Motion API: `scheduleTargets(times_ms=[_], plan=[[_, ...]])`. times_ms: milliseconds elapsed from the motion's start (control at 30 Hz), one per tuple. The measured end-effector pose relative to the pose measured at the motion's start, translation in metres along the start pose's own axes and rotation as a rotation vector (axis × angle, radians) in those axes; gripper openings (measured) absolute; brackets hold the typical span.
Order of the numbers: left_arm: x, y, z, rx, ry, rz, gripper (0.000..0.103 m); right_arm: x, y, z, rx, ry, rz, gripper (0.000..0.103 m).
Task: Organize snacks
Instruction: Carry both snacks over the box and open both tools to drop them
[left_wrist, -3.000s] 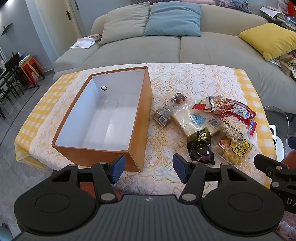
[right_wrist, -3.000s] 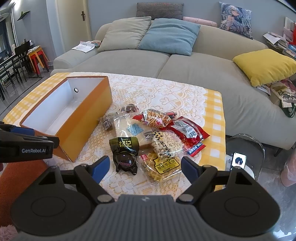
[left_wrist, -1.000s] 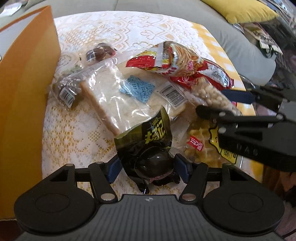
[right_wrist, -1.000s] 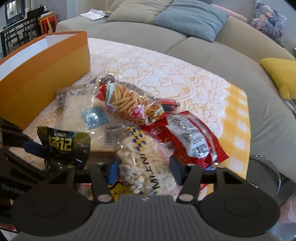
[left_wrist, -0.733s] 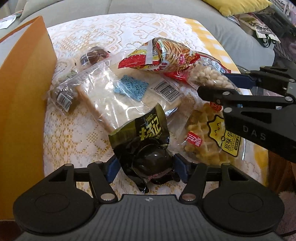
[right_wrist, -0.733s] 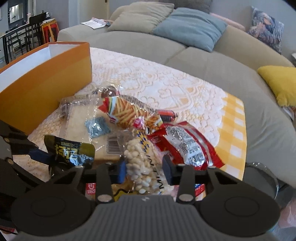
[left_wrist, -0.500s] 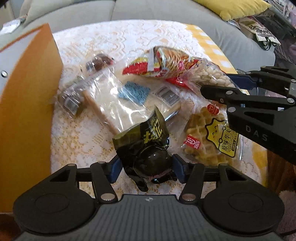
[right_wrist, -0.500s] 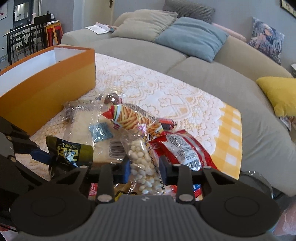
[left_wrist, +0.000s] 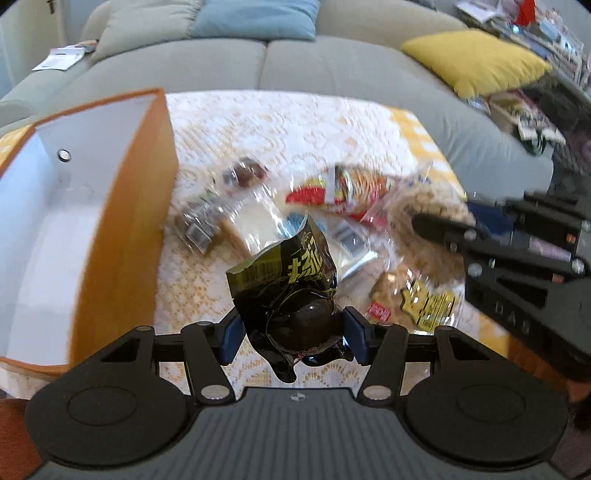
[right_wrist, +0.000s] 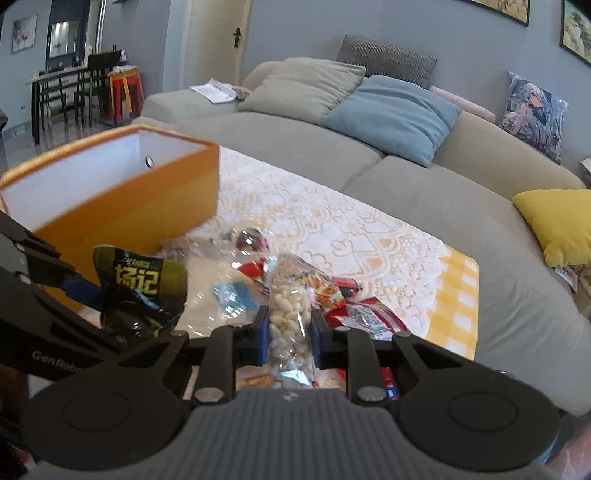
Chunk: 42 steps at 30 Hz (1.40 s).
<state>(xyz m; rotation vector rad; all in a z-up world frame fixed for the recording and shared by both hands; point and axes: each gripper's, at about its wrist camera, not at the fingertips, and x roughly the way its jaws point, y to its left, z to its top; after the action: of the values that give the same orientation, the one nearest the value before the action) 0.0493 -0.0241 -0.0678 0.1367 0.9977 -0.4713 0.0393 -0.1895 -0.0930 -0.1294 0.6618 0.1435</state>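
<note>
My left gripper (left_wrist: 291, 332) is shut on a black snack packet (left_wrist: 291, 280) with yellow lettering, held just above the lace tablecloth; the same packet (right_wrist: 140, 284) shows at the left of the right wrist view. My right gripper (right_wrist: 289, 332) has its jaws closing on a clear bag of white puffs (right_wrist: 288, 314), and both blue pads press its sides. The bag of puffs (left_wrist: 417, 206) hangs lifted at the right of the left wrist view. An orange box (left_wrist: 122, 229) with a white inside stands open to the left of both grippers.
On the cloth lie a clear bread bag (left_wrist: 255, 225), a red pack of sticks (left_wrist: 343, 188), a waffle pack (left_wrist: 417, 299), small dark pastries (left_wrist: 247, 171) and a red packet (right_wrist: 369, 317). A grey sofa (right_wrist: 406, 177) with cushions runs behind the table.
Both grippers have risen with their packets. The right jaws narrowed onto the puffs bag and lifted it off the pile. More of the box's inside shows.
</note>
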Motion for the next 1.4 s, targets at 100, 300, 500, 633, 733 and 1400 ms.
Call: scheduleTargets(times_ms=[100, 300, 500, 633, 733, 1400], plan=[[-0.014, 0.008, 0.009, -0.037, -0.026, -0.009, 0.064, -0.009, 0.003, 0.012, 0.046, -0.014, 0.048, 0.020], [-0.052, 0.031, 0.025, -0.103, -0.074, 0.049, 0.064, -0.022, 0.010, 0.042, 0.126, -0.046, 0.152, 0.020], [-0.086, 0.071, 0.040, -0.196, -0.116, 0.138, 0.065, -0.022, 0.019, 0.084, 0.246, -0.079, 0.296, 0.020], [-0.090, 0.108, 0.047, -0.276, -0.122, 0.197, 0.065, -0.011, 0.036, 0.110, 0.317, -0.085, 0.417, 0.020], [-0.090, 0.131, 0.052, -0.313, -0.113, 0.230, 0.065, -0.001, 0.056, 0.127, 0.329, -0.095, 0.474, 0.020], [-0.007, 0.207, 0.047, -0.332, 0.235, 0.261, 0.066, 0.115, 0.134, 0.136, 0.275, 0.310, 0.549, 0.020]])
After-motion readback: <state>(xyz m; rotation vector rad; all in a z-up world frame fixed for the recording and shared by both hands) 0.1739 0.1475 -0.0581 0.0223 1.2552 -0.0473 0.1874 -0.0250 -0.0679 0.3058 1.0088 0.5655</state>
